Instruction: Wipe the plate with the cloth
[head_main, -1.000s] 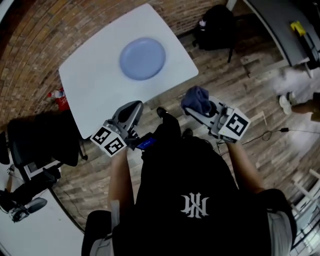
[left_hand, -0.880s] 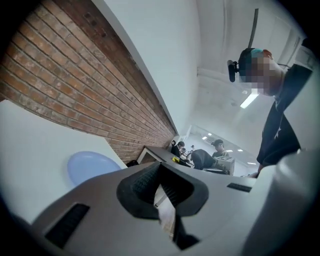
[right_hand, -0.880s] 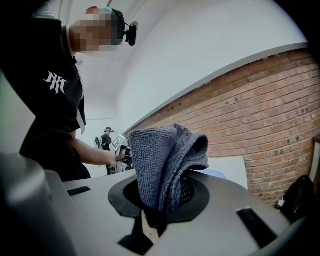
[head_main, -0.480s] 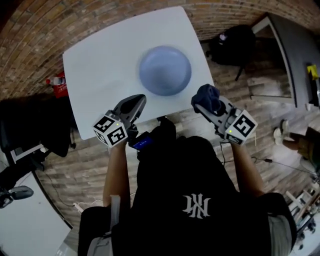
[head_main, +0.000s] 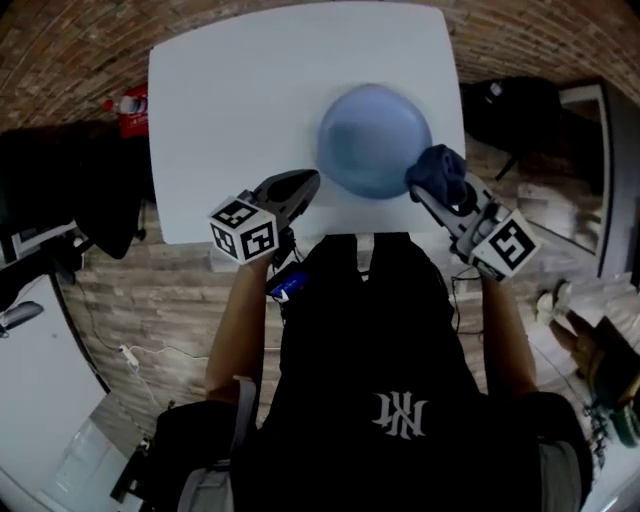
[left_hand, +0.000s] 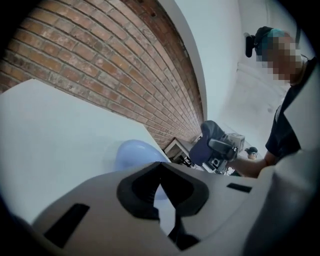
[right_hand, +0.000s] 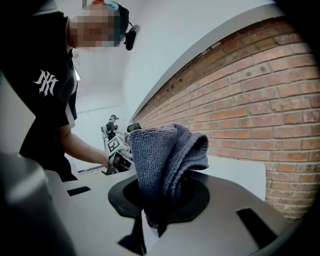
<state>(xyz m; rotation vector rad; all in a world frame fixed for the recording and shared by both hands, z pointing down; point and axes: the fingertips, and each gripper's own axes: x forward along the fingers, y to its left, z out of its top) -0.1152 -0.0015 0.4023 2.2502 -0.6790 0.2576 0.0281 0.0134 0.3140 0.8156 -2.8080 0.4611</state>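
A pale blue plate (head_main: 373, 138) lies on the white table (head_main: 230, 100), near its front right part. My right gripper (head_main: 436, 187) is shut on a folded dark blue cloth (head_main: 440, 172), which hangs just at the plate's right rim. In the right gripper view the cloth (right_hand: 167, 160) bunches up out of the jaws. My left gripper (head_main: 303, 185) is shut with nothing in it, over the table's front edge, a little left of the plate. The plate (left_hand: 134, 154) shows just beyond its jaws in the left gripper view.
A red bottle (head_main: 128, 103) lies on the brick floor left of the table. A dark chair (head_main: 70, 190) stands at the left, and a black bag (head_main: 520, 115) sits on the floor to the right. A white surface (head_main: 40, 400) fills the lower left.
Both grippers have come forward to the table's front edge. The cloth now sits at the plate's right rim, and the left gripper has dropped lower beside the plate.
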